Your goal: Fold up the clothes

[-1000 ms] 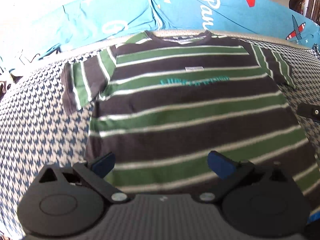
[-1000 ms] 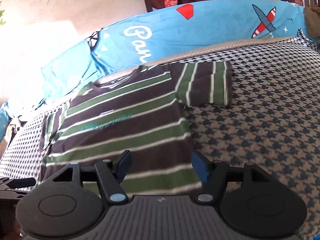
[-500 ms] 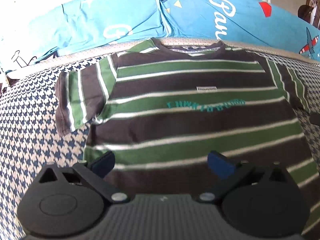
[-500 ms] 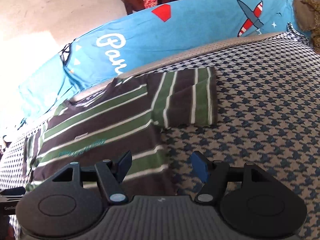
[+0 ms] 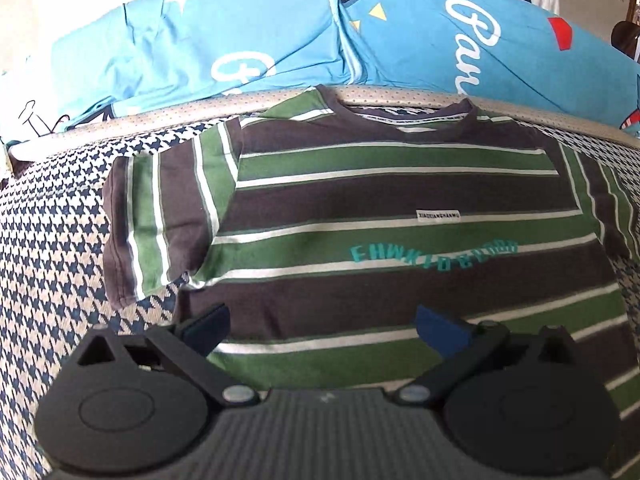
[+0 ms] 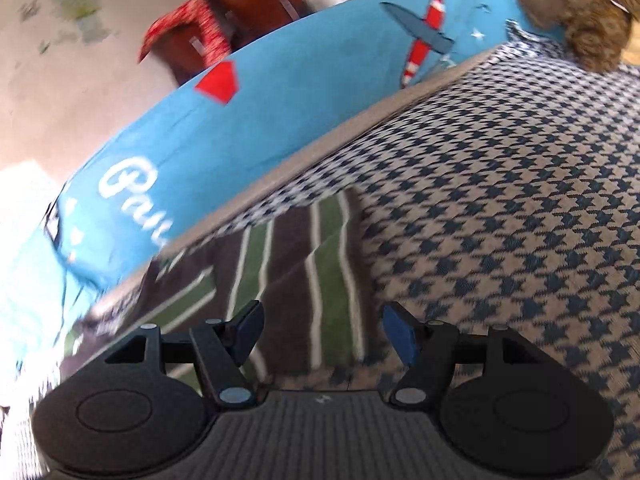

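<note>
A striped T-shirt (image 5: 384, 200), dark brown and green with thin white lines and teal lettering, lies flat and face up on a houndstooth-covered surface (image 5: 52, 248). Its left sleeve (image 5: 152, 224) spreads out to the side. My left gripper (image 5: 322, 326) hovers open over the shirt's lower left body, nothing between its blue-padded fingers. In the blurred right wrist view, the shirt's right sleeve (image 6: 316, 272) lies just ahead of my right gripper (image 6: 322, 330), which is open and empty above the sleeve's outer edge.
Blue printed bedding (image 5: 248, 36) lies bunched along the far edge behind the collar, also seen as blue printed bedding (image 6: 280, 104). A brown furry object (image 6: 588, 12) sits at the far right corner. Houndstooth cover (image 6: 520, 220) stretches right of the sleeve.
Both grippers have moved forward toward the collar end. The left now sits higher up the shirt's body; the right has swung rightward to the right sleeve. Both stay open.
</note>
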Tool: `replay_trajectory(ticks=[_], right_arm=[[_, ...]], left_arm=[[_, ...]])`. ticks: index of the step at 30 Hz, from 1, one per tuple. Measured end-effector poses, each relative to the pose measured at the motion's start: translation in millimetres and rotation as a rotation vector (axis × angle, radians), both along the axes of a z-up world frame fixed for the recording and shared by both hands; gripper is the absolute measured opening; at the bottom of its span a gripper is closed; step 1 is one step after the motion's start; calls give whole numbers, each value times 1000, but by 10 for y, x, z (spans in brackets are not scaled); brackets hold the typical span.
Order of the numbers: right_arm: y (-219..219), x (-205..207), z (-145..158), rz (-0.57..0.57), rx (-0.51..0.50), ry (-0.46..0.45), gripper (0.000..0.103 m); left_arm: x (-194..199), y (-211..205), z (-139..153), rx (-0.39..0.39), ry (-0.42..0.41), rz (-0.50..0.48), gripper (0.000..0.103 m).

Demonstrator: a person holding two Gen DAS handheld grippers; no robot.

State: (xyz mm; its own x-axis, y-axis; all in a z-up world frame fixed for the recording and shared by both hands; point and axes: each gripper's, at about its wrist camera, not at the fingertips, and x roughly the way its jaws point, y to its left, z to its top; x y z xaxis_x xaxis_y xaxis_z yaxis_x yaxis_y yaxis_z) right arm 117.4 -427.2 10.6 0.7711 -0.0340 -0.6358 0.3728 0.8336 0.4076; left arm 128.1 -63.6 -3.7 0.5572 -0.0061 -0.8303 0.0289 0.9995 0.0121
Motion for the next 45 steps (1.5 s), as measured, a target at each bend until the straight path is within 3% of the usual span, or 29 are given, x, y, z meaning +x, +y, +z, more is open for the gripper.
replay_trajectory(ticks=[7,17,20,25,28,45], right_arm=[[-162,177,-63,-60,50,-30,67],[-172,354,-199,-105,4,-26,67],[-172,383,-206,-85,2,-34,52],[-183,413,-222,-70,4,-41,37],[-194,431,-240,-51,22,-41,18],[-129,448,-135,-38,1,-76,9]], left_arm=[[45,125,7,-25,3,45,103],[46,171,1,-27,4,51,103],[48,169,5,-27,1,53,103],[42,141,-10,-17,4,44,103],[38,128,-27,-14,8,40,103],[32,139,-39,4,15,37,103]])
